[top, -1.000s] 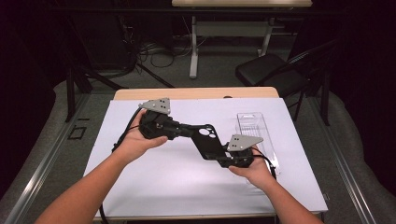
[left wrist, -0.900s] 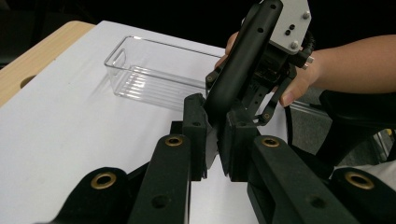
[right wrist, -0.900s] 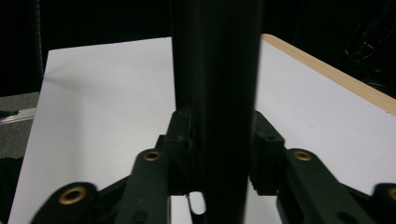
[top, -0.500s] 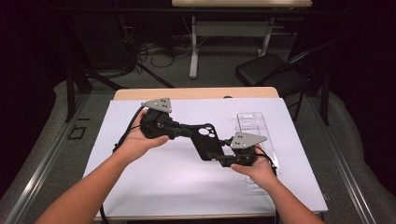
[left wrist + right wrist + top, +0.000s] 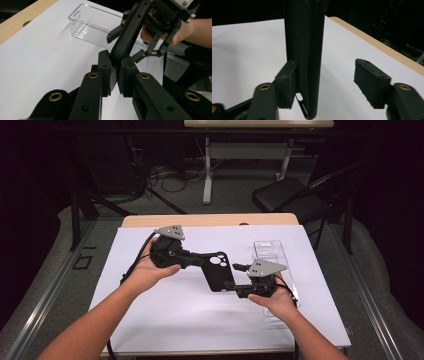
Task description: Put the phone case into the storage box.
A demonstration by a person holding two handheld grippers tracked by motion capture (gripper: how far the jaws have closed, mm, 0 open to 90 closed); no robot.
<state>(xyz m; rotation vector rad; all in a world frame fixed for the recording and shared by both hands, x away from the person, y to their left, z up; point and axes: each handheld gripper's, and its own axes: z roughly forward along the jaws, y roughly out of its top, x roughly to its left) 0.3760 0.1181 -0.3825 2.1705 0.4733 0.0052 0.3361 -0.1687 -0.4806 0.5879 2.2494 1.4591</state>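
Note:
A black phone case [image 5: 216,270] hangs above the white sheet between the two hands. My left gripper [image 5: 197,260] is shut on its camera end, and in the left gripper view both pads [image 5: 107,72] pinch the case's edge [image 5: 130,32]. My right gripper [image 5: 234,280] comes in from the right at the case's lower end, and its jaws have just been opening. In the right gripper view the case [image 5: 304,50] stands upright against the left pad [image 5: 287,85], while the right pad [image 5: 372,85] is well clear of it.
A clear plastic tray [image 5: 272,257] lies on the white sheet [image 5: 165,320] behind the right hand, also seen as the tray [image 5: 95,27] in the left gripper view. The wooden table edge [image 5: 210,220] runs along the back. A black chair [image 5: 290,200] stands beyond.
The right gripper's jaws have spread apart around the case's lower end. Both hands and the case have stayed almost in place.

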